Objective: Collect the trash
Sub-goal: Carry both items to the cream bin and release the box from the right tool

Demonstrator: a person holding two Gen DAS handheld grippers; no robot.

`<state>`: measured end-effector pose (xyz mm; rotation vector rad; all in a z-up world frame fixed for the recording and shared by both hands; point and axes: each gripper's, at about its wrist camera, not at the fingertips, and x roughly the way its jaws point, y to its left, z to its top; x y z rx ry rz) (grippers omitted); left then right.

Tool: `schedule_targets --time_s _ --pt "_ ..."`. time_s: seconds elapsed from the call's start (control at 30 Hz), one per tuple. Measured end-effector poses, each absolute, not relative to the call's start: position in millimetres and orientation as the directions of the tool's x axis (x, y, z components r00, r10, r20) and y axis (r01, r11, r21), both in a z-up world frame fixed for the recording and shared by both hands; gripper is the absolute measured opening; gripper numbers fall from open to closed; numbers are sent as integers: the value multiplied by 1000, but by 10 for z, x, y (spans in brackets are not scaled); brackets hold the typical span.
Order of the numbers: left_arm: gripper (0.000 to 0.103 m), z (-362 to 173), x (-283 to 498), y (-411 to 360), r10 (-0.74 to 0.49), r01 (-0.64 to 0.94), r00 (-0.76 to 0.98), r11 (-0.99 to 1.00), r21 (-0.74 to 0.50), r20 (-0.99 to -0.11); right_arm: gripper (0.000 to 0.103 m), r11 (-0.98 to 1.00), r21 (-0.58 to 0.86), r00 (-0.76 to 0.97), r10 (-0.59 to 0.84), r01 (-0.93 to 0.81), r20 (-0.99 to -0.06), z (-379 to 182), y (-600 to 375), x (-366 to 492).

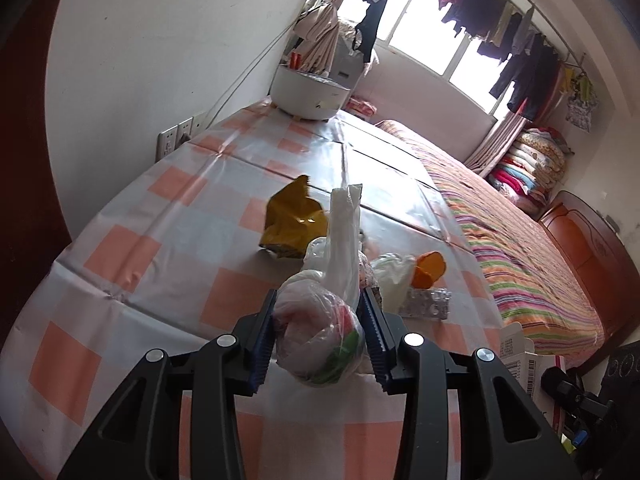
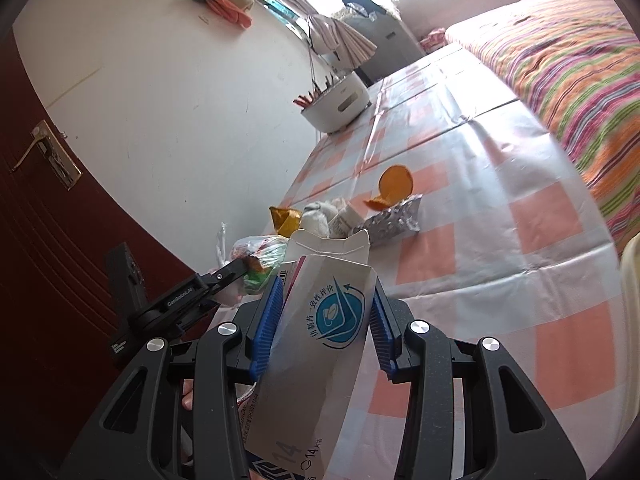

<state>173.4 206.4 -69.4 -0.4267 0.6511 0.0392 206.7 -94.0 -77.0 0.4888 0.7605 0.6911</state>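
My left gripper [image 1: 319,300] is shut on a knotted clear plastic bag [image 1: 320,336] with red and green scraps inside; the bag's long white tail [image 1: 344,232] stands up in front. In the right wrist view that same bag [image 2: 260,256] shows at the left, held in the left gripper [image 2: 236,270]. My right gripper [image 2: 326,284] is shut on a white medicine carton [image 2: 320,320] with a blue logo and an open top flap. On the checked tablecloth [image 1: 160,248] lie a yellow wrapper [image 1: 292,220], orange peel [image 1: 430,268], a silver blister pack [image 1: 426,304] and crumpled white plastic [image 1: 394,276].
A white pot [image 1: 308,94] holding utensils stands at the table's far end by the wall. A bed with a striped cover [image 1: 520,248] runs along the table's right side. A dark red door [image 2: 60,240] is at the left.
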Motion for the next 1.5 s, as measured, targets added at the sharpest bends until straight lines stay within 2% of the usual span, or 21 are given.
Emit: schedule_targets --time_s 0.63,0.9,1.2,1.5 --pt "39 3 1802 882 -266 121 824 945 -302 -501 40 725 611 654 634 -318 -413 -617 -1574 1983" --pt "39 10 1755 489 -355 214 805 921 -325 -475 40 757 599 716 567 -260 -407 -612 -1966 1940" --pt "39 -57 1675 149 -415 281 774 902 -327 -478 40 826 535 817 426 -176 -389 -495 -2475 1796" --pt "39 -73 1602 -86 -452 333 750 889 -315 -483 42 924 381 917 172 -24 -360 -351 -2904 1595"
